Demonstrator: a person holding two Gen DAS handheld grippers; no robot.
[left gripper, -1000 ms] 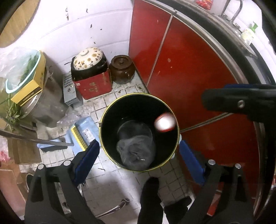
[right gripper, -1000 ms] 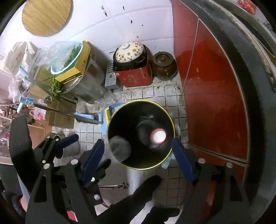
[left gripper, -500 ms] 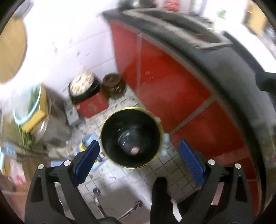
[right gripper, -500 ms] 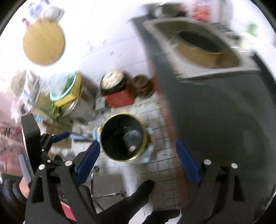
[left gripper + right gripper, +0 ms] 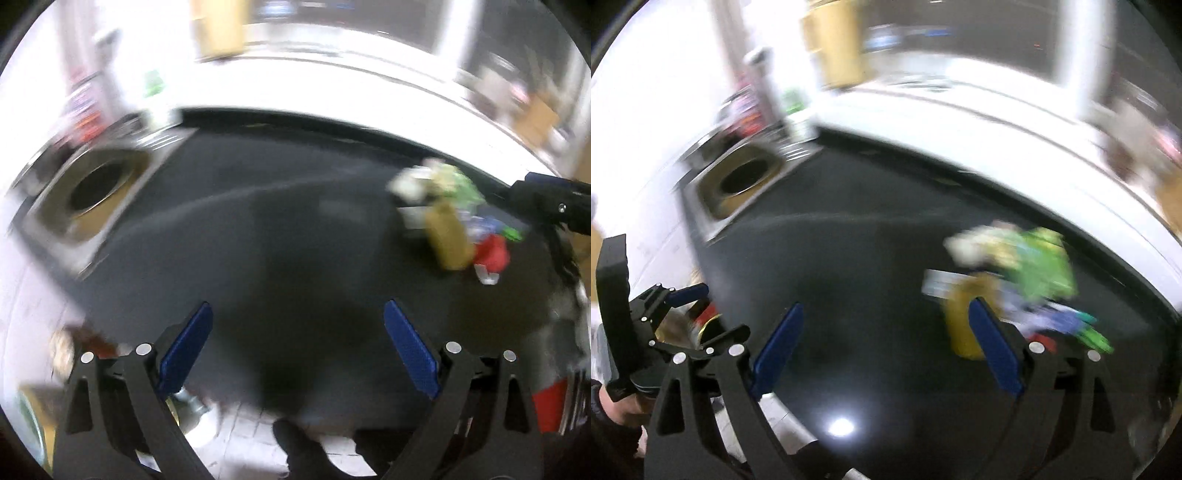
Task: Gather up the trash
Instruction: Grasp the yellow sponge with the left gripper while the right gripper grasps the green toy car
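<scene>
Both views are motion-blurred. A pile of trash lies on the dark countertop (image 5: 258,229): a tan cup or can (image 5: 448,236), green and white wrappers (image 5: 447,182) and a red piece (image 5: 493,253). In the right wrist view the tan cup (image 5: 964,317) and green wrappers (image 5: 1039,267) sit just behind my right finger pad. My left gripper (image 5: 297,347) is open and empty above the counter. My right gripper (image 5: 886,347) is open and empty. The right gripper's arm (image 5: 550,201) shows at the right edge of the left wrist view. The trash bin is out of view.
A steel sink (image 5: 92,186) is set into the counter at the left; it also shows in the right wrist view (image 5: 738,182). A white wall ledge (image 5: 960,122) runs behind the counter. The left gripper's body (image 5: 639,332) shows at lower left.
Both grippers have swung up from the black floor bin to the countertop. The dropped red and white item stayed in the bin. The trash pile came into view.
</scene>
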